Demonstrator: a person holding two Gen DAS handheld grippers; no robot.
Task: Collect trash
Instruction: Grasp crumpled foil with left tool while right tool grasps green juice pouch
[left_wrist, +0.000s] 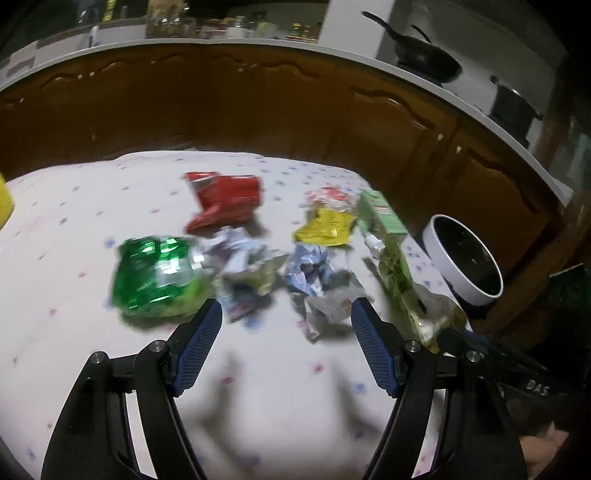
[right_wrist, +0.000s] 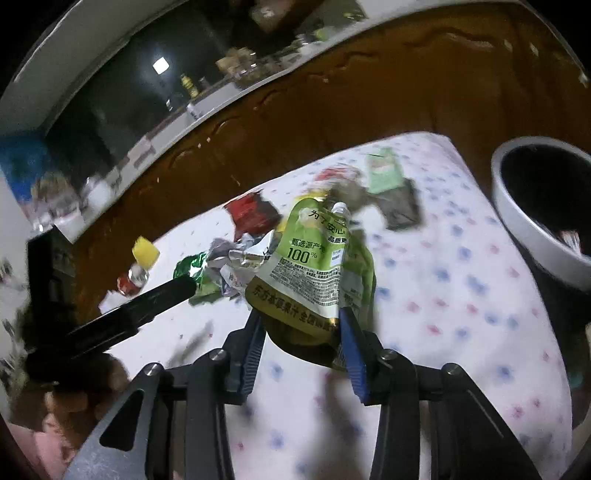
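- Beside the white bin (right_wrist: 517, 206), the right gripper (right_wrist: 301, 332) has its jaws closed on the bottom edge of a green juice pouch (right_wrist: 314, 266), which stands spout-up over the flowered bench (right_wrist: 461, 295).
- Gripped only at its slack bottom edge, the pouch could slip or flop over on the way to the bin (foil looks slick).
- Left of the bin, the left gripper (left_wrist: 286, 321) hovers with jaws open and empty just short of the crumpled wrappers (left_wrist: 317, 280).
- A sweeping approach could scatter the wrappers or nudge the green bag (left_wrist: 155, 277).
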